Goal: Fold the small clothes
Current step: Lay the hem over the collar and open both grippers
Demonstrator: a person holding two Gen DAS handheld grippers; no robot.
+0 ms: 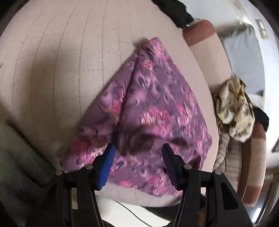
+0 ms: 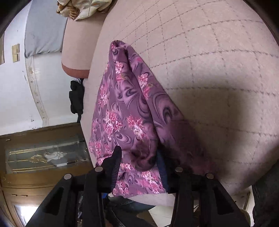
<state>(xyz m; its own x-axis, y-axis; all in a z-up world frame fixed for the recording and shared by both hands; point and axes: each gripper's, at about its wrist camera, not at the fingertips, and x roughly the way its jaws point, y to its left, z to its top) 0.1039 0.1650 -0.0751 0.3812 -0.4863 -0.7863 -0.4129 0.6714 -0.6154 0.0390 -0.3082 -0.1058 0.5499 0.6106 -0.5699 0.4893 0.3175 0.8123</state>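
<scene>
Now both grippers, left [image 1: 138, 152] & right [image 2: 139, 157], jaws apart over purple floral cloth [image 1: 148, 104].

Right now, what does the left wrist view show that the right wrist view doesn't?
Left wrist only: a black garment at the sofa's far edge, and the open left gripper over the cloth. Right wrist only: a wooden glass-fronted cabinet and the open right gripper. Both: the purple floral cloth on the quilted sofa seat, and a cream patterned garment.

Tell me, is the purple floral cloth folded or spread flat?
Folded, not flat: the purple floral cloth lies doubled on the cushion, with a raised crease down its middle.
</scene>
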